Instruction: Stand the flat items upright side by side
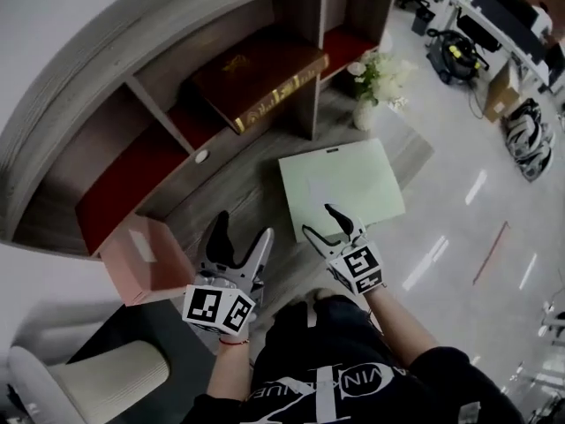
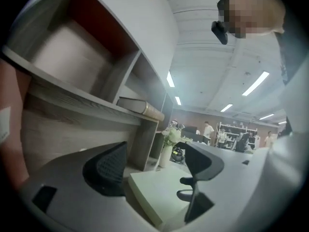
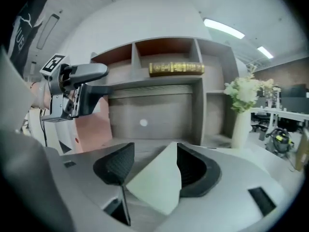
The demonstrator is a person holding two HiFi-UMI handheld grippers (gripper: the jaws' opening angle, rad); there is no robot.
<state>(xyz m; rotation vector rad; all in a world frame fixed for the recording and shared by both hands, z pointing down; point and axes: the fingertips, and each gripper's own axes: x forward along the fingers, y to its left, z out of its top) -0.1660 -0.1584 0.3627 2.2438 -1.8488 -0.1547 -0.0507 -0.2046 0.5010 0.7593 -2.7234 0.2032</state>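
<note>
Three flat items, one of each:
- pale green book (image 1: 340, 177) lying flat on surface (image 1: 238, 184), near corner between right gripper (image 1: 325, 223) jaws, spread, not pinching
- brown gilt-edged book (image 1: 256, 71) flat on shelf (image 1: 163, 113), ahead of both grippers
- pink item (image 1: 141, 256) just left of left gripper (image 1: 244, 230), jaws wide apart, empty

One vase of white flowers (image 1: 375, 82) beyond green book. Gold cover emblem and pink item's white label are too blurry to read.

Head view, centre: the right tongs (image 1: 323, 223) hide the pale green book's (image 1: 344, 175) near corner. Left gripper view's left edge crops the pink item (image 2: 7, 129); the brown book's (image 1: 256, 73) gilt cover lettering is illegible.
</note>
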